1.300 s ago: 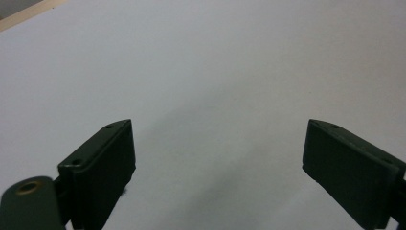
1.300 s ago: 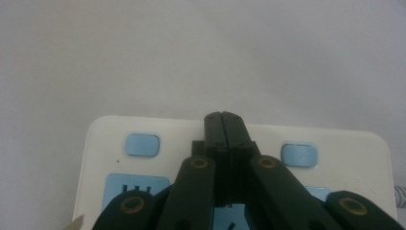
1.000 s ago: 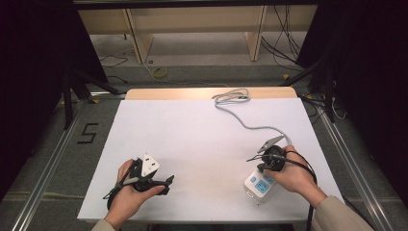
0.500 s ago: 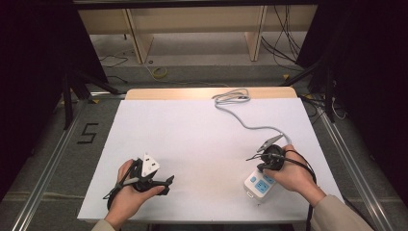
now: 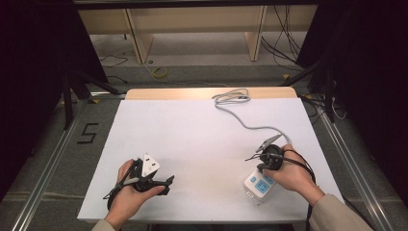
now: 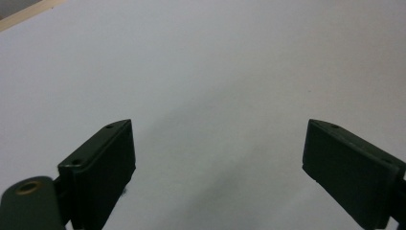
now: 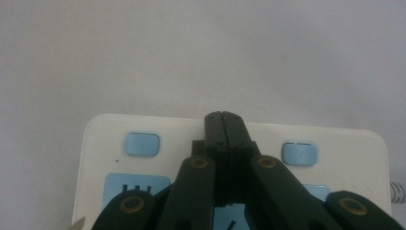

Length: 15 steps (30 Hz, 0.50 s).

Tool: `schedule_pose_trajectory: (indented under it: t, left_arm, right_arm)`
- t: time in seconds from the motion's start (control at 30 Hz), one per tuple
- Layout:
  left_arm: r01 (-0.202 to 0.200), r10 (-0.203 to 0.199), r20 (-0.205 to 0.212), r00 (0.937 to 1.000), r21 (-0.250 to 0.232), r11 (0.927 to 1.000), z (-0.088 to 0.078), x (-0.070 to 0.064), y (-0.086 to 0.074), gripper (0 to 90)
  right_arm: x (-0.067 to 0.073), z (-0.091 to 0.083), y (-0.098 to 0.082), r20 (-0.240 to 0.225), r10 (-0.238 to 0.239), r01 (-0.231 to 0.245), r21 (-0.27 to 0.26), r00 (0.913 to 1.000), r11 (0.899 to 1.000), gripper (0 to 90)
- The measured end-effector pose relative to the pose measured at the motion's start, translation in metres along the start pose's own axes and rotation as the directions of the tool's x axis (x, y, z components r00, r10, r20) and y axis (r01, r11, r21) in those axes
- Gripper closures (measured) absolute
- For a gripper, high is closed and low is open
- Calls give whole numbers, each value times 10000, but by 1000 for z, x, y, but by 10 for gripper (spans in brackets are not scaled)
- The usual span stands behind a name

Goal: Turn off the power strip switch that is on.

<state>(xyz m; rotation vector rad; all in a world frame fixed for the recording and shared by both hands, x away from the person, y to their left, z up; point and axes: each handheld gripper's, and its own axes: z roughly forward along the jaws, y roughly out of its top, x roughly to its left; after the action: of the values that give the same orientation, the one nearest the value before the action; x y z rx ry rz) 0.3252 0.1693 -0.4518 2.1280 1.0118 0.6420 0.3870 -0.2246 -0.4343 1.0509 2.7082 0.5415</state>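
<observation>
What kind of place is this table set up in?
Probably a lab or workshop set up for recording. A white table stands inside a dark metal frame on grey floor, loose cables trail near wooden shelving, and a taped number "5" marks the floor.

My work surface is a flat white rectangular tabletop [image 5: 202,144] with a pale wooden strip along its far edge. On it, at my right, lies a white plastic power strip with light-blue sockets [image 5: 260,185] (its grey cord [image 5: 240,122] snakes across the top toward the far edge).
</observation>
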Motion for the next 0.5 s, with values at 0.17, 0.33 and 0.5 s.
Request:
schedule_pose_trajectory:
  t: [0.17,0.33,0.5]
  left_arm:
    - [19,-19,8,10000,-18,10000,0,0,0,106]
    - [12,-12,9,10000,-11,10000,0,-1,0,107]
    - [10,-10,21,10000,-6,10000,1,-1,0,107]
  right_arm:
    - [1,1,0,46,7,-7,64,10000,10000,900]
    - [1,1,0,43,16,-16,67,10000,10000,900]
    - [0,1,0,14,30,-30,54,10000,10000,900]
